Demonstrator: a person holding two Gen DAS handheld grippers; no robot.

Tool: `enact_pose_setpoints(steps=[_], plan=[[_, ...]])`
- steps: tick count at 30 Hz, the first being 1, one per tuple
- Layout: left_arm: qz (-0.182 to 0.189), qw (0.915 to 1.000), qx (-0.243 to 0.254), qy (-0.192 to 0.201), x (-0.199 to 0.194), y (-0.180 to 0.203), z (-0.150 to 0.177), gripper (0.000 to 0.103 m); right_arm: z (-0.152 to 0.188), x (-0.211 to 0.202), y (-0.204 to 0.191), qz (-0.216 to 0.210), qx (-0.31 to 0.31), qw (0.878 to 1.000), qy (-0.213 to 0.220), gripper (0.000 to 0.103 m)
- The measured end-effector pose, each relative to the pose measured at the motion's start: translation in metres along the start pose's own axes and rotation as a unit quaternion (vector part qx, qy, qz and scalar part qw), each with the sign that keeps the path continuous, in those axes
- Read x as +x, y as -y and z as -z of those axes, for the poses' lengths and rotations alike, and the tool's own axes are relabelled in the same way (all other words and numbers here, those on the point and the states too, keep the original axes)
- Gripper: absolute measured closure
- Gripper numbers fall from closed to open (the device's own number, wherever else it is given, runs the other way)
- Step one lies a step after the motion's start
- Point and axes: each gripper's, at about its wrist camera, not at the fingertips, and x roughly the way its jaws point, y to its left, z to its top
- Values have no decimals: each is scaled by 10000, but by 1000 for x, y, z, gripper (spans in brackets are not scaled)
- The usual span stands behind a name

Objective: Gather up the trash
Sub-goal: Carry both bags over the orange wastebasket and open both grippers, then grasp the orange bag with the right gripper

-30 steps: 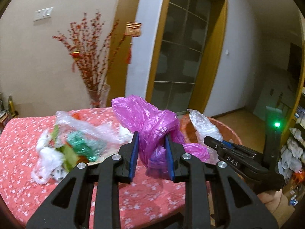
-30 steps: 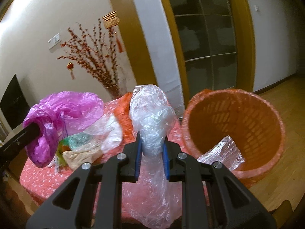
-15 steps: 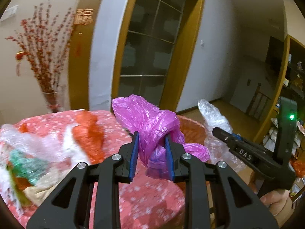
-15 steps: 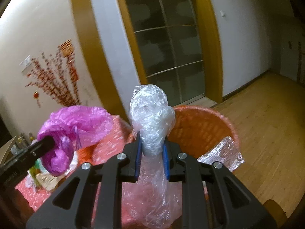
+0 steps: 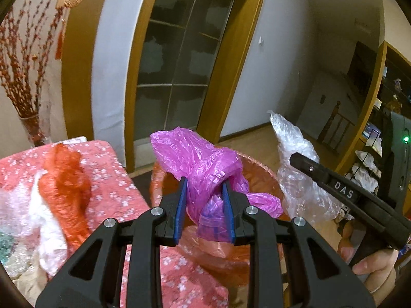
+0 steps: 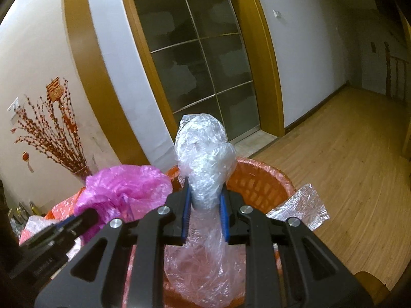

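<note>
My left gripper (image 5: 204, 182) is shut on a crumpled purple plastic bag (image 5: 195, 159), held over the near rim of the orange mesh basket (image 5: 264, 169). Bunched clear plastic wrap (image 6: 203, 151) sits between the blue pads of my right gripper (image 6: 204, 187), whose jaws are opening; the pads still touch it. Its tail hangs down into the orange basket (image 6: 257, 179). In the left wrist view the right gripper (image 5: 298, 159) is to the right, with the clear wrap (image 5: 295, 141) sticking up. From the right wrist, the purple bag (image 6: 123, 187) and left gripper (image 6: 87, 215) show at the left.
A table with a red floral cloth (image 5: 110, 179) stands left of the basket, with an orange net bag (image 5: 64, 179) and white wrap (image 5: 15, 205) on it. A bubble wrap sheet (image 6: 300, 205) lies by the basket's right side. A vase of red branches (image 5: 28, 118) stands behind.
Both grippers swung right with their loads, from over the table to above the basket. The table's trash pile slid to the left edge of view.
</note>
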Motion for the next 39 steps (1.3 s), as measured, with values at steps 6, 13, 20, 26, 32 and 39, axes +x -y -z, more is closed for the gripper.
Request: enact_pose_setpoints(steps=[6,13,20,26,32,39], plan=[[9,9997,42,-230,21,5,0,67,-4,11,18,28,246,9997,-26,60],[-11,9989,-46,-471,26,-1,9,61,6,17,21,72,239,9996,-162,53],[-494,9983,-151,-258,-10,-21,16,39,15,10,4,38,35,10000,-60,42],[-1278,9916,-194,22,-55,-46,26,29,26,11,-39,-318,-388,9986,-168,42],[-2240,9734,-273,388,-98,-80,30,21,44,23,-93,-799,-836,9924,-415,42],[-3041,9480,-681,653,-145,-127,40,15,66,49,-157,-1331,-1157,9808,-836,52]])
